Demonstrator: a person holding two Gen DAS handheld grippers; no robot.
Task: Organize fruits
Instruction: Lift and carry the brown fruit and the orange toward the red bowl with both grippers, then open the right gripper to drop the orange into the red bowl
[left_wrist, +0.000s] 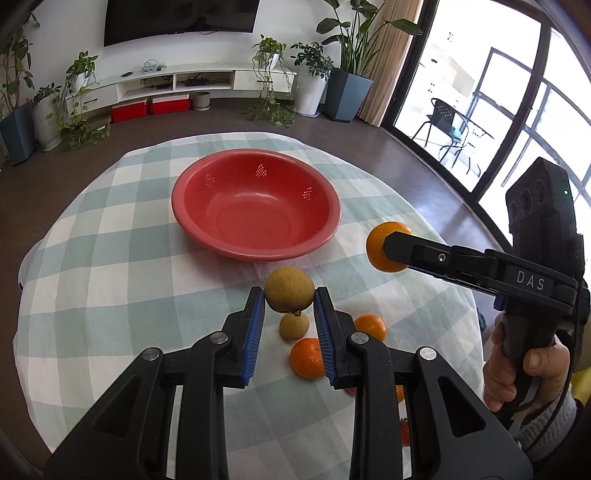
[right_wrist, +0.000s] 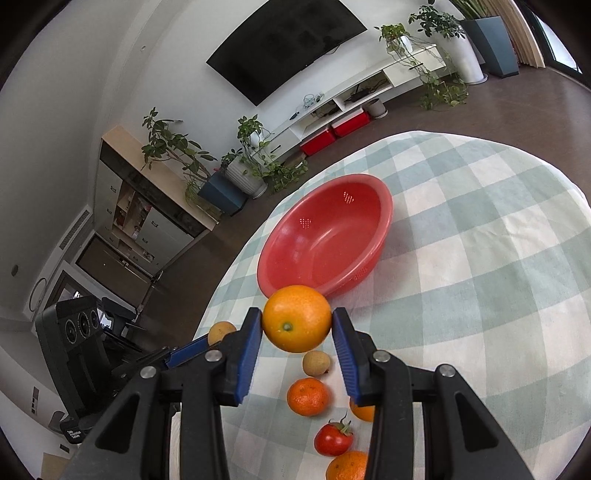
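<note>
Left gripper (left_wrist: 289, 301) pinches a tan round fruit (left_wrist: 290, 288) between its blue pads, clear of the checked tablecloth (left_wrist: 110, 280). Directly under that fruit, between the two fingers as seen from the left wrist camera, a smaller tan fruit (left_wrist: 294, 326) lies on the cloth. A tangerine (left_wrist: 307, 358) sits just inside the right-hand finger, and a second tangerine (left_wrist: 371, 326) just outside it.

Right gripper (right_wrist: 297, 325) pinches an orange (right_wrist: 296, 318), pads pressed on both sides, also held off the cloth. From the left wrist camera this orange (left_wrist: 380, 246) hangs ahead and to the right of the left gripper, beside the bowl's near right rim. A hand (left_wrist: 517, 369) grips the right tool's handle.

Red bowl (left_wrist: 255, 205) stands ahead of both grippers, nothing visible inside it; small perforated patches show on its wall.

Below the right gripper, between its fingers: the small tan fruit, a tangerine, a tomato (right_wrist: 333, 438) with green stalk, another tangerine (right_wrist: 347, 466) at the frame's lower edge. One more orange fruit is half hidden behind the right-hand finger.
</note>
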